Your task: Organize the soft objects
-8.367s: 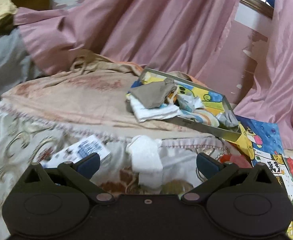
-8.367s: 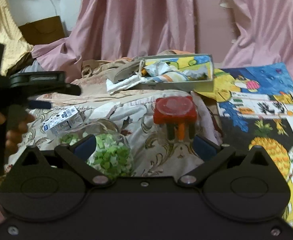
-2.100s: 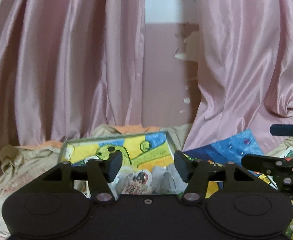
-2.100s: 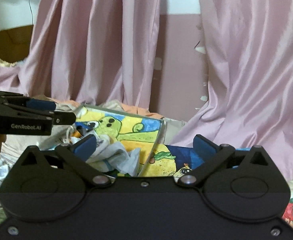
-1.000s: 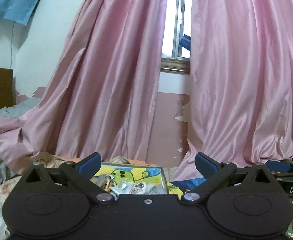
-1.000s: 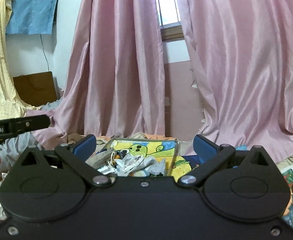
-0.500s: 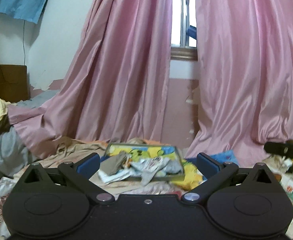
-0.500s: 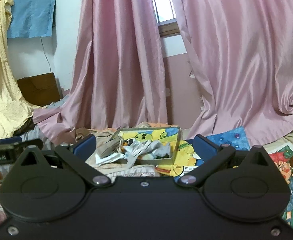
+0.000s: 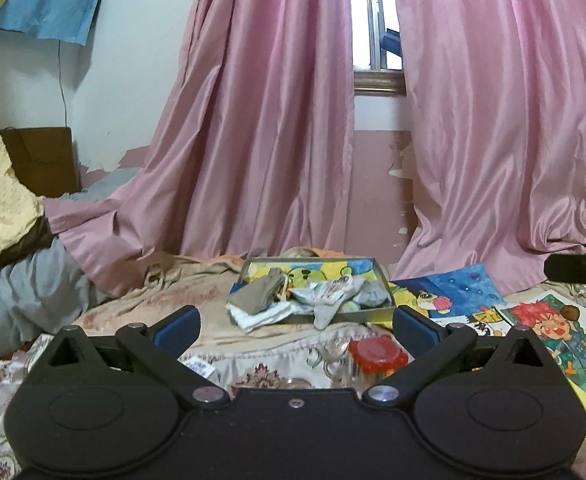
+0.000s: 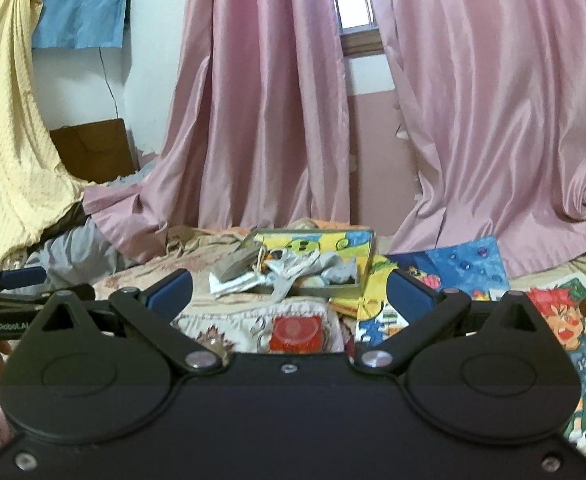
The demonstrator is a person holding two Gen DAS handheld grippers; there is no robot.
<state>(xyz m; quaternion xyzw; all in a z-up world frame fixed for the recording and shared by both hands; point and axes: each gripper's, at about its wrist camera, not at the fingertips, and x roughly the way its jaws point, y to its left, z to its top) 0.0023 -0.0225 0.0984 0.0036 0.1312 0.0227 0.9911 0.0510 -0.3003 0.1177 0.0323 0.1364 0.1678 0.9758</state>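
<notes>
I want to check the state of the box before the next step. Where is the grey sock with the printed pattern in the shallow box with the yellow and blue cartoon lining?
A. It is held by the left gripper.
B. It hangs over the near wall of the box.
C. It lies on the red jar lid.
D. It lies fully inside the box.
B: the grey patterned sock droops over the near wall of the cartoon-lined box, and both grippers are open and empty.

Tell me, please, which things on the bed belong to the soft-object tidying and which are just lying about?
Part of the job:
- shallow box
- grey-brown cloth and white cloth at its left edge
- printed sock hanging over its front wall
- left gripper and right gripper, both open and empty

Lying about:
- red-lidded jar
- cartoon posters
- pink curtains
</notes>
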